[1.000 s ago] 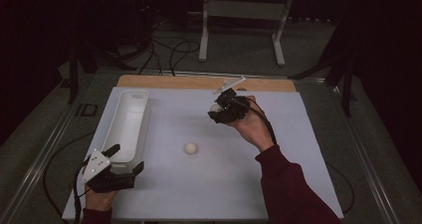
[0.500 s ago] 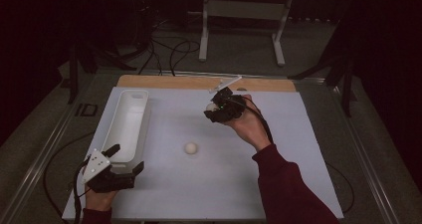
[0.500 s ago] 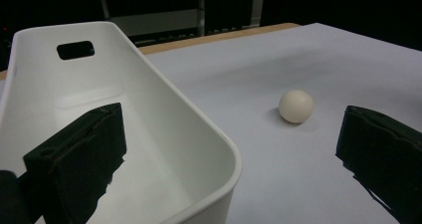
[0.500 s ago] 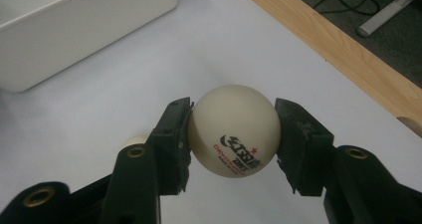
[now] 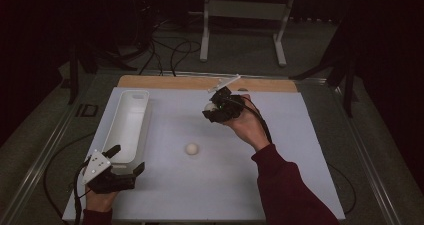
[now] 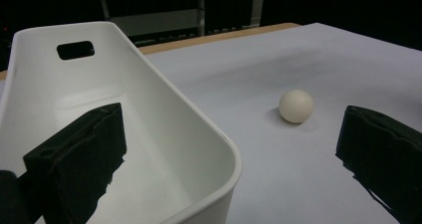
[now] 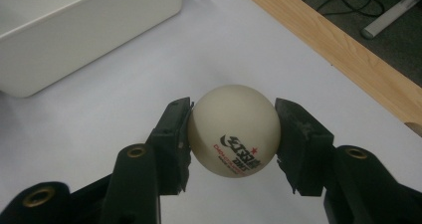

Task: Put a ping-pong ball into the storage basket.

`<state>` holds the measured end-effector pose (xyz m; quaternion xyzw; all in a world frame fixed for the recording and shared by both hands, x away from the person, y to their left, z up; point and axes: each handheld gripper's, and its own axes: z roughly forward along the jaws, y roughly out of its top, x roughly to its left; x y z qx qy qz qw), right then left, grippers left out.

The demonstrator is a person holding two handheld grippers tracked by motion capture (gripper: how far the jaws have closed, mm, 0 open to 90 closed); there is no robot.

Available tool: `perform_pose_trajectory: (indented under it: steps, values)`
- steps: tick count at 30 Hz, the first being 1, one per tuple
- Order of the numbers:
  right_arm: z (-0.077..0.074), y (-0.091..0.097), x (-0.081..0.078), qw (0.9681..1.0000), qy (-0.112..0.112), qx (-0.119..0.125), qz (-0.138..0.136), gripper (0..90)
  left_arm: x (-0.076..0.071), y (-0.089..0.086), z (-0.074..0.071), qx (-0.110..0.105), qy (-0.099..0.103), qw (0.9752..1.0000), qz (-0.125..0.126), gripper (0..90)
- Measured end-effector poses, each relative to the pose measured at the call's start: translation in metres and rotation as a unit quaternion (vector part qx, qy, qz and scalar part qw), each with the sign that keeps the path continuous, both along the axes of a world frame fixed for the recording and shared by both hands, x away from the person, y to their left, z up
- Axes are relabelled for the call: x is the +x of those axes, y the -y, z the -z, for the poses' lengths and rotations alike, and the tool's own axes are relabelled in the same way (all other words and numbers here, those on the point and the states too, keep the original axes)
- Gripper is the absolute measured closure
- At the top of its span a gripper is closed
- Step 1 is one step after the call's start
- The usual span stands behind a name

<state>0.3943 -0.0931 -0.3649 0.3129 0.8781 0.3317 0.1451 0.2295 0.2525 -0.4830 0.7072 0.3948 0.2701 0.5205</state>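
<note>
Left hand-held gripper [image 5: 125, 161]: jaws wide and empty, astride the near end wall of the white bin [image 5: 125, 122]; nudge it and you shift the bin.

Loose ball [image 5: 192, 148]: on the worktop [image 5: 300, 150], right of the bin; could roll if bumped.

Right hand-held gripper [image 7: 231, 134]: clamped on a ball [image 7: 234, 129], up off the worktop, well right of the bin. Your pads pinch only its curved sides, so a tilt or slackened squeeze could pop it free.

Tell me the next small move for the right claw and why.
Probably carry it left toward the white bin. The right claw is shut on a ping-pong ball, lifted above the table, while the left claw straddles the bin's near corner, seemingly steadying it.
</note>
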Motion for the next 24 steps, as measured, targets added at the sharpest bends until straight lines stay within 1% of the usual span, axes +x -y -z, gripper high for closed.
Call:
perform_pose_trajectory:
  steps: [8, 24]
  values:
    - [-0.0004, -0.0046, 0.0007, 1.0, -0.002, 0.007, 0.0, 50.5, 0.0, 0.0, 0.0, 0.0, 0.0, 1.0, 0.0, 0.0]
    - [0.0001, -0.0094, 0.0048, 0.9999, -0.006, 0.004, -0.007, 50.6, 0.0001, 0.0002, 0.0001, 0.0, -0.001, 1.0, 0.001, 0.0]
